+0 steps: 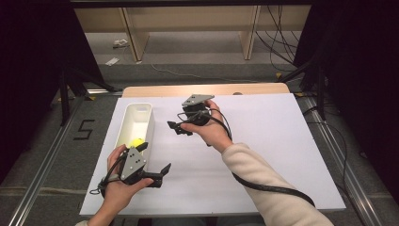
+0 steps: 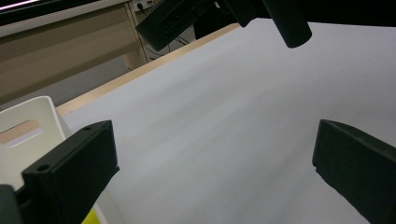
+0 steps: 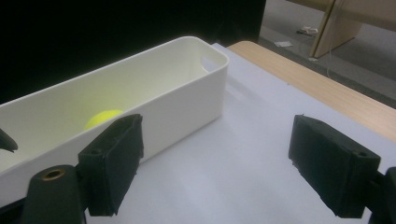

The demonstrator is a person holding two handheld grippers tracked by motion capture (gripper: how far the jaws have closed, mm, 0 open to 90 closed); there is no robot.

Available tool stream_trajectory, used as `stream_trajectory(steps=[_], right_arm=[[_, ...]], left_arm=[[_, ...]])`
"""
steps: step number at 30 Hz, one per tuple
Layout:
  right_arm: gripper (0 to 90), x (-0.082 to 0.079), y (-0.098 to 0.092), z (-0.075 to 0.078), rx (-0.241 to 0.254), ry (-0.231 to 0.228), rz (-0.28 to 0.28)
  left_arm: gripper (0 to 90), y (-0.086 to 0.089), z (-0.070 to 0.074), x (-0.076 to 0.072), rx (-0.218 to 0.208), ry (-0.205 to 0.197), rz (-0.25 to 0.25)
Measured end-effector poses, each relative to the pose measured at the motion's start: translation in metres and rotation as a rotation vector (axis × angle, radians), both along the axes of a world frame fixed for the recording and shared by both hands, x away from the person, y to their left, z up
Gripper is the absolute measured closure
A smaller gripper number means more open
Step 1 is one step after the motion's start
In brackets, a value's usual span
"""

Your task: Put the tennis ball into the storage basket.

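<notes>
We can read one sign: a large dark "5" [image 1: 83, 129] marked on the grey floor [image 1: 70, 155], left of the bench [image 1: 263, 141] and about level with the far end of the white bin [image 1: 136, 115]. It stands in blocky, angular strokes. We find no other text, label, brand or number that can be read: none on the bin, none on the bench, none on the shelf [image 1: 188, 19] at the far side.
</notes>
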State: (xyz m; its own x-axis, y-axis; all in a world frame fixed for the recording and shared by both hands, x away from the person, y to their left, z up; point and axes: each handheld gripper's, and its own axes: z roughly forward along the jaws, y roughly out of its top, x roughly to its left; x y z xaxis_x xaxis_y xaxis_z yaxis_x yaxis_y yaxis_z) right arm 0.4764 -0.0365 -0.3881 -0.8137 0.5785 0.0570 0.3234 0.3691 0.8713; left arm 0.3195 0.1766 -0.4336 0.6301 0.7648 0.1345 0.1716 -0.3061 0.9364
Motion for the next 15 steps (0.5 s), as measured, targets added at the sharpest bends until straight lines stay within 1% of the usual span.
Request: stream_trajectory(steps=[4,8,13,15], right_arm=[[18.8,-0.001,-0.007,0.0,0.01,-0.001,-0.014],[18.8,-0.002,-0.013,-0.001,0.01,-0.005,-0.019],[18.8,-0.003,-0.019,-0.002,0.014,-0.005,-0.03],[18.8,-0.004,-0.021,-0.002,0.014,-0.005,-0.032]], left_arm=[[0.0,0.0,0.0,0.0,-0.005,0.0,0.002],[0.0,0.002,0.0,0.001,0.0,-0.013,0.01],[0.0,0.001,0.0,0.0,-0.011,0.0,0.001],[0.0,0.0,0.0,0.0,-0.009,0.0,0.0]])
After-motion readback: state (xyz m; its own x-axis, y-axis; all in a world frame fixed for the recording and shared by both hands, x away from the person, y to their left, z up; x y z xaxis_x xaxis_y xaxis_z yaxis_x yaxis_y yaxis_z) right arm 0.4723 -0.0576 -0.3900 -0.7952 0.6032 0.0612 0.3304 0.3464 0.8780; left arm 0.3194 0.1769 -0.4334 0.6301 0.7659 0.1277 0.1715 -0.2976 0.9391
